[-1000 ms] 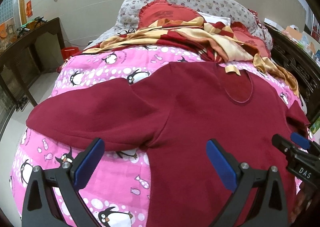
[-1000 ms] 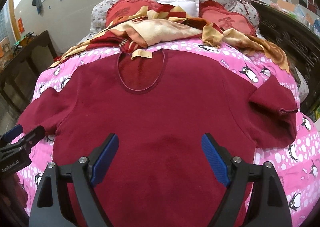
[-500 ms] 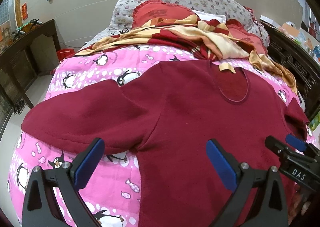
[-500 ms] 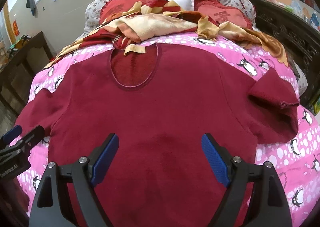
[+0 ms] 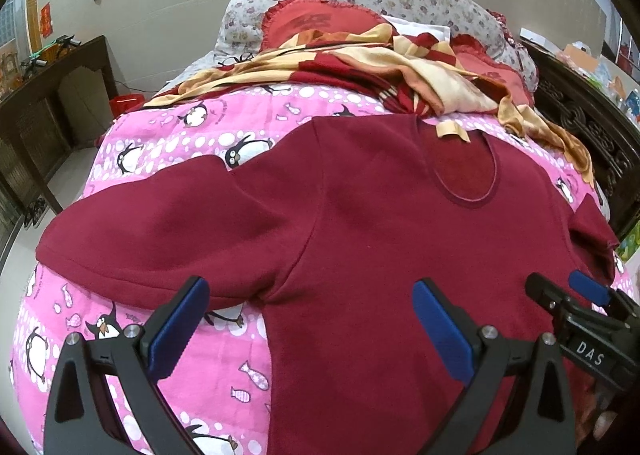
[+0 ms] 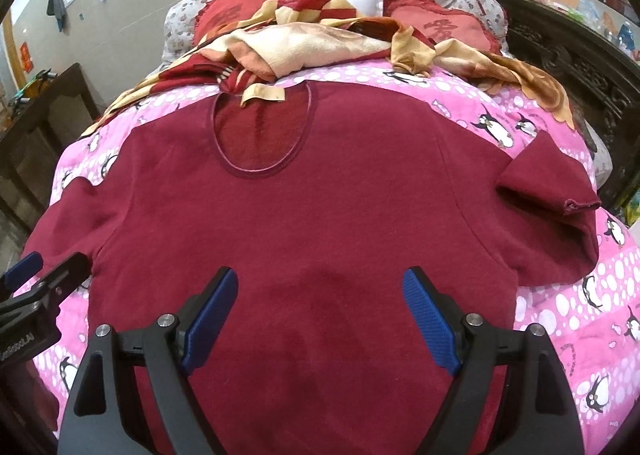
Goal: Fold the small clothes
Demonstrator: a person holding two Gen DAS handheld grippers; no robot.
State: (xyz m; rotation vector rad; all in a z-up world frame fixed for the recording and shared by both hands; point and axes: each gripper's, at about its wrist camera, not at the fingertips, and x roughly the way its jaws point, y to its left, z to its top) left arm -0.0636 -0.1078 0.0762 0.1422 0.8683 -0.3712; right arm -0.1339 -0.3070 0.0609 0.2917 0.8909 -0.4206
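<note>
Your dark red long-sleeved top [image 6: 320, 223] lies face up and spread flat on the pink penguin quilt [image 5: 168, 143], its lower body running beneath and between the spread fingers of both tools, its scooped neckline [image 6: 264, 139] well ahead of the tips. That flat lay looks deliberate: a smoothed body gives you clean fold lines. Your left gripper [image 5: 308, 319] hovers released and empty, its outer finger over the underarm, where the sleeve [image 5: 168, 231] stretches straight out past the jaw. Your right gripper [image 6: 320, 307] is likewise spread wide, holding nothing, centred over the belly of the top; the other sleeve [image 6: 548, 207], ahead of and beyond its outer finger, is already doubled back on itself near the cuff. Further ahead, a crumpled red-and-cream blanket [image 6: 320, 43] and red cushions [image 5: 316, 23] crowd the head of the bed, so I judge you are working near the foot for room.
</note>
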